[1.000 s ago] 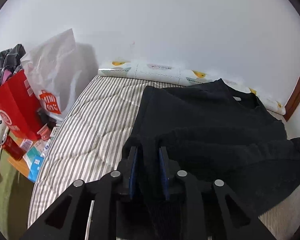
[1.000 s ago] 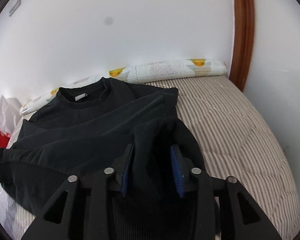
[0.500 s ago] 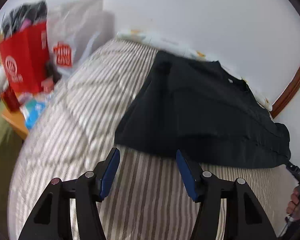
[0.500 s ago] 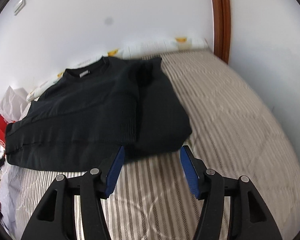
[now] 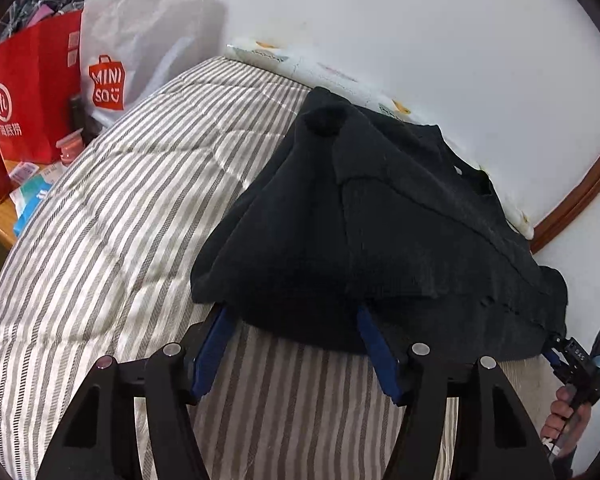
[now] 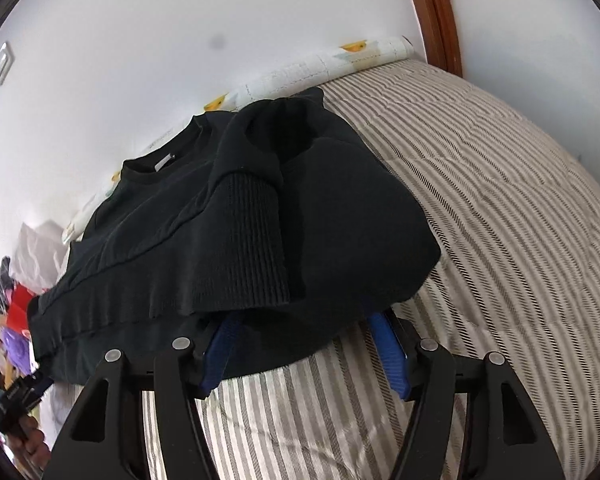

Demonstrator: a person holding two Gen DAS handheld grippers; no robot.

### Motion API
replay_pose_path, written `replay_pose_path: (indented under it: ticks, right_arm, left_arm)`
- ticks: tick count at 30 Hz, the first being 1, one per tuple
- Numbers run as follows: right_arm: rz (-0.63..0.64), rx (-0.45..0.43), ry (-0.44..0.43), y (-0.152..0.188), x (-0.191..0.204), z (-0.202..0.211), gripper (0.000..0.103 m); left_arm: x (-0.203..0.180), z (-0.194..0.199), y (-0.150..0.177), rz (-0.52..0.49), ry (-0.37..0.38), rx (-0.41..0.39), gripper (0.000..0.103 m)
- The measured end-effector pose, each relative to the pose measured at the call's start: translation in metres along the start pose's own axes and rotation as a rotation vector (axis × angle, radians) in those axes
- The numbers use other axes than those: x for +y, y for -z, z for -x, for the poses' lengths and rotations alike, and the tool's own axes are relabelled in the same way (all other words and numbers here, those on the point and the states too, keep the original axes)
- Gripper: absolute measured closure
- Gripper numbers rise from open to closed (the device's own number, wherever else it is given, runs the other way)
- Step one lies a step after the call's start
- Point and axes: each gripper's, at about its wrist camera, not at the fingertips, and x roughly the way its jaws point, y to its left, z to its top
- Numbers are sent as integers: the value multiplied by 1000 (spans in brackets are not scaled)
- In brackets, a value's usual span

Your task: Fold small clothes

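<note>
A black sweater [image 5: 380, 216] lies on the striped bed, sleeves folded in over the body; it also shows in the right wrist view [image 6: 260, 224]. My left gripper [image 5: 294, 312] is open, its blue fingertips tucked under the sweater's near left edge. My right gripper [image 6: 306, 320] is open, its blue fingertips hidden under the near right edge, below the ribbed cuff [image 6: 248, 240]. The right gripper and the hand on it also show at the left wrist view's right edge [image 5: 576, 364].
The striped quilt [image 5: 132, 216] covers the bed. A red paper bag [image 5: 32, 88], a white Miniso bag [image 5: 140, 36] and small items stand on a side table at left. A patterned pillow roll [image 6: 340, 60] lies along the white wall; a wooden frame [image 6: 432, 12] rises at right.
Both grippers let go of the sweater's folded part, opened and drew back. They now sit low at the sweater's near edge with their fingertips under it.
</note>
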Motion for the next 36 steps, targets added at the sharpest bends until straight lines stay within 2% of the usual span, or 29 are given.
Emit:
replay_pose_path:
  ticks: [3, 4, 6, 7, 8, 9, 17, 29, 34, 36]
  right_arm:
    - [-43, -9, -18, -2, -2, -4, 41]
    - [-39, -10, -16, -2, -1, -4, 45]
    - [-9, -10, -18, -2, 3, -5, 67]
    - [10, -18, -1, -3, 6, -4, 74]
    - [35, -30, 13, -3, 9, -1, 82]
    - [45, -38, 10, -4, 9, 2, 84]
    - [64, -51, -3, 9, 11, 30, 87]
    - [136, -34, 7, 62, -9, 79, 88]
    - [144, -39, 18, 83, -24, 102, 88]
    - [151, -35, 28, 90, -28, 106, 86]
  left_arm:
    - [-5, -4, -2, -18, -27, -8, 44]
    - [-7, -5, -2, -22, -41, -13, 48]
    - [-5, -5, -1, -11, -74, -18, 80]
    - [-3, -5, -2, -3, -68, -14, 88]
    - [-1, -3, -2, 11, -41, -13, 91]
    - [-1, -1, -2, 8, -37, -20, 93]
    - [-8, 38, 14, -65, -44, -71, 93]
    - [-3, 83, 77, -115, -30, -51, 93]
    - [-3, 92, 96, -134, -9, -29, 93]
    - [-6, 93, 101, -167, -23, -32, 92]
